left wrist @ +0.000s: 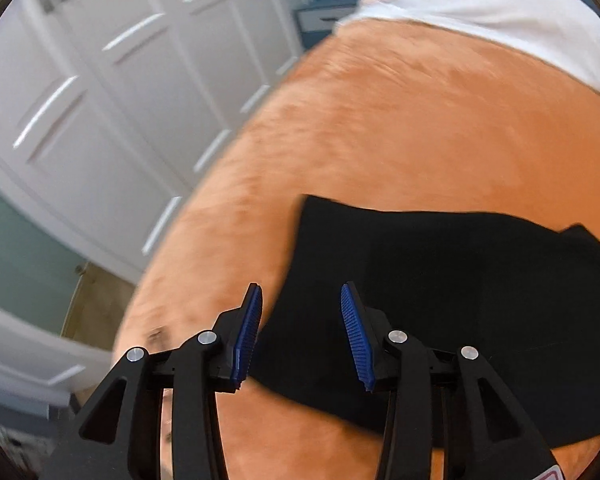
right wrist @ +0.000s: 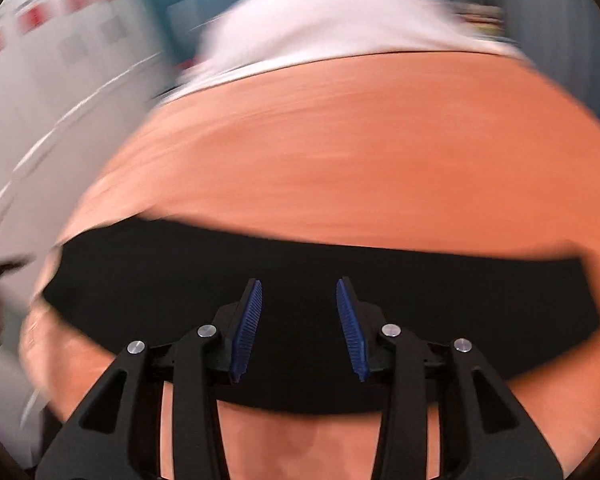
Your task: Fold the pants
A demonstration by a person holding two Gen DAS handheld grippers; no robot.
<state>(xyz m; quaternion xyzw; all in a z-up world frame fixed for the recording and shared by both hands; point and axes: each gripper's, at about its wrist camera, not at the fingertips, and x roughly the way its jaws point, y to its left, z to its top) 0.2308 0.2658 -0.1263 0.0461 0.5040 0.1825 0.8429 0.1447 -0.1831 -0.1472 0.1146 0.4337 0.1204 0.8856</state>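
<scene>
Lying flat on the orange blanket [right wrist: 340, 140], your black pants [right wrist: 300, 300] fill the lower middle of the right wrist view as a wide dark band running from the left side almost to the right edge. In the left wrist view the same pants [left wrist: 440, 300] sit in the lower right, with one corner pointing up near the centre of the frame.

Your right gripper [right wrist: 299, 292] hangs over the middle of the band with its blue pads partly apart, and no cloth is pinched between them. Your left gripper [left wrist: 301, 298] stands over the left edge of the pants, jaws likewise partly apart with nothing held; whether either fingertip brushes the fabric you cannot tell from these views.

Beyond the pants, the blanket covers the bed up to a white pillow [left wrist: 500, 8] at the upper right of the left view. White panelled cupboard doors [left wrist: 100, 80] fill the upper left. Much of the right view is smeared by blur.
</scene>
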